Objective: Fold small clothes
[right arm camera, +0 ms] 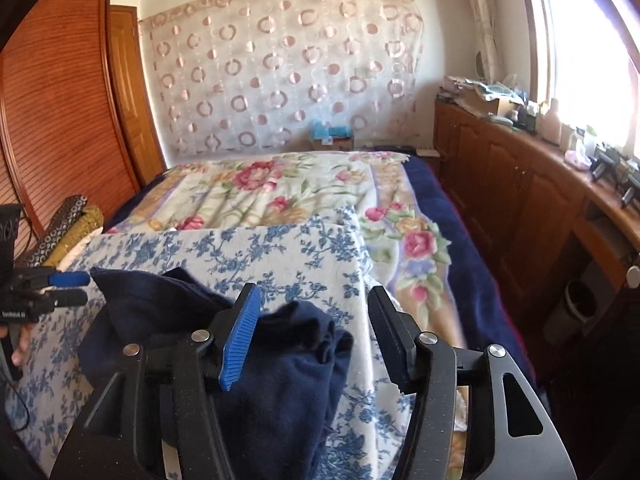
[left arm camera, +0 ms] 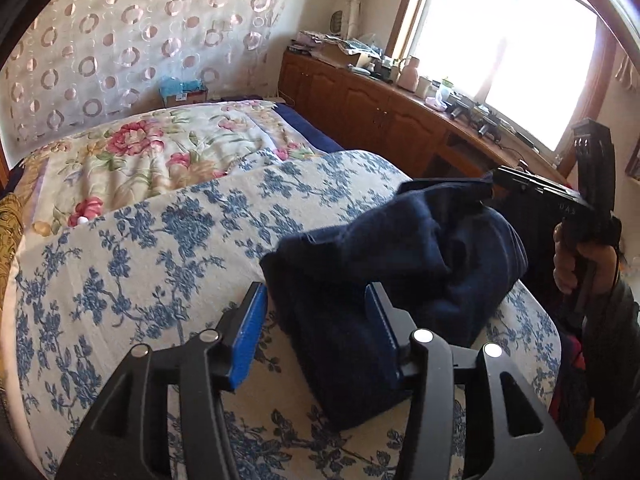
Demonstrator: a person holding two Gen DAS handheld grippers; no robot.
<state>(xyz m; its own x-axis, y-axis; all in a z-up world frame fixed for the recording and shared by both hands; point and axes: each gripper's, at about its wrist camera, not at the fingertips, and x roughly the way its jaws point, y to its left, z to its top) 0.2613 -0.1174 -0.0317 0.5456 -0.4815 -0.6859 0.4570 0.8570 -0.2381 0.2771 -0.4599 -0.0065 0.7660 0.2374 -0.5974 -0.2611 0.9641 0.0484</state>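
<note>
Navy garment point(left arm camera: 392, 264), a small dark knit piece, lies rumpled on the blue-flowered cover point(left arm camera: 160, 264) of the bed, filling the lower centre of both views. In the left wrist view its long axis runs from the lower middle of the frame up toward the right, with a bunched hump at the far end. The left hand-held gripper point(left arm camera: 316, 332) stands spread, its two blue pads astride the near end of the cloth and pinching nothing. The right hand-held gripper point(right arm camera: 316, 336) is likewise spread and empty; the garment lies under and to the left of its gap, so its left finger hangs over the cloth while the right finger is over bare cover. Both seem about equally near, the left better lined up on an edge. Beyond lie a rose-patterned quilt point(right arm camera: 280, 188), a circle-print curtain point(right arm camera: 280, 72), wooden cabinets point(right arm camera: 520, 184) and a bright window point(left arm camera: 512, 40).
</note>
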